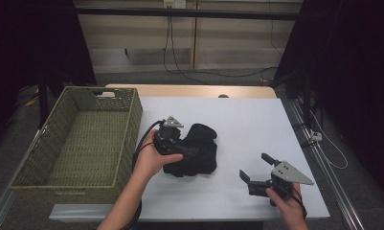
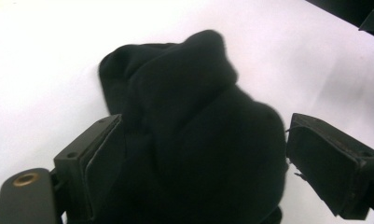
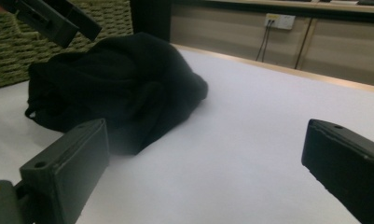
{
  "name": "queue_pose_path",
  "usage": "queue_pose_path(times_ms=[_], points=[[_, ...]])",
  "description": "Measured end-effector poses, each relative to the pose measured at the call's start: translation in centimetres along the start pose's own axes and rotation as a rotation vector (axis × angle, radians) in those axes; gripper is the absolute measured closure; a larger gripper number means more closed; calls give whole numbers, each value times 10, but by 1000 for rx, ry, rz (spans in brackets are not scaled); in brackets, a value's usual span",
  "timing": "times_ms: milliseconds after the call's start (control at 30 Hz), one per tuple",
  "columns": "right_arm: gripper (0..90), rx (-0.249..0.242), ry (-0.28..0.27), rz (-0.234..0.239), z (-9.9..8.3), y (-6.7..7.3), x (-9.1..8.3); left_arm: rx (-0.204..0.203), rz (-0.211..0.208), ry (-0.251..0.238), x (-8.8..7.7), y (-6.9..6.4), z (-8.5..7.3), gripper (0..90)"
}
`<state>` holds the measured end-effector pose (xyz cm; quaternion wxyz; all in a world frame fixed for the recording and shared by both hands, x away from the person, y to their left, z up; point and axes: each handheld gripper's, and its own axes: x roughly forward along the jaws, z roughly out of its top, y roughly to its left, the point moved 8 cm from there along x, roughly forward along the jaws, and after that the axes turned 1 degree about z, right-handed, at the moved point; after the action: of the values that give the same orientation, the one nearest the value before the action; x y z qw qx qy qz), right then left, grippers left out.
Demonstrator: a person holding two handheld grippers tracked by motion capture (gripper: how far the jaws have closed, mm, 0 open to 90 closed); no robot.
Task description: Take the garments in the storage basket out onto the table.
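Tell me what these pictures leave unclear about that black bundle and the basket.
- Black cloth: what garment it is; crumpled and dark, folds blur together in every view.
- Its near edge: in the left gripper view, cut off by the bottom edge between the left gripper jaws.
- Its left part: in the high view, covered by the left gripper and hand.
- Woven basket: in the right gripper view, cut off by the frame edge and blurred.

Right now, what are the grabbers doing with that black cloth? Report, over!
Left gripper open over the black cloth, jaws either side, not squeezing. Right gripper open, empty, apart from it. Green basket beside the cloth; nothing blocking.
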<state>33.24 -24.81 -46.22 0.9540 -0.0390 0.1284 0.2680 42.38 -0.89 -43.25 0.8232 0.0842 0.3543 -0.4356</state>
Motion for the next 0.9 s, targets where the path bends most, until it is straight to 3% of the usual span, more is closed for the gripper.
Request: queue_pose_path(times_ms=[167,367,500,600,633,667,867,900], points=[[4,-8,43,51,0,13,15,-3,20,12,-6,5,-7,99],[9,-28,70,86,2,23,32,-22,78,31,-9,17,-13,83],[6,-40,82,118,5,27,43,-42,64,15,-10,17,-13,80],[22,-47,110,147,5,33,52,-26,54,27,-16,19,-13,75],[33,-44,119,162,5,37,55,-42,62,13,-16,19,-12,75],[45,-45,123,175,6,40,58,-29,69,10,-18,21,-11,75],[90,-65,151,204,14,53,77,-49,73,3,-22,22,-11,72],[91,-66,157,204,15,54,80,-28,69,14,-24,23,-11,72]])
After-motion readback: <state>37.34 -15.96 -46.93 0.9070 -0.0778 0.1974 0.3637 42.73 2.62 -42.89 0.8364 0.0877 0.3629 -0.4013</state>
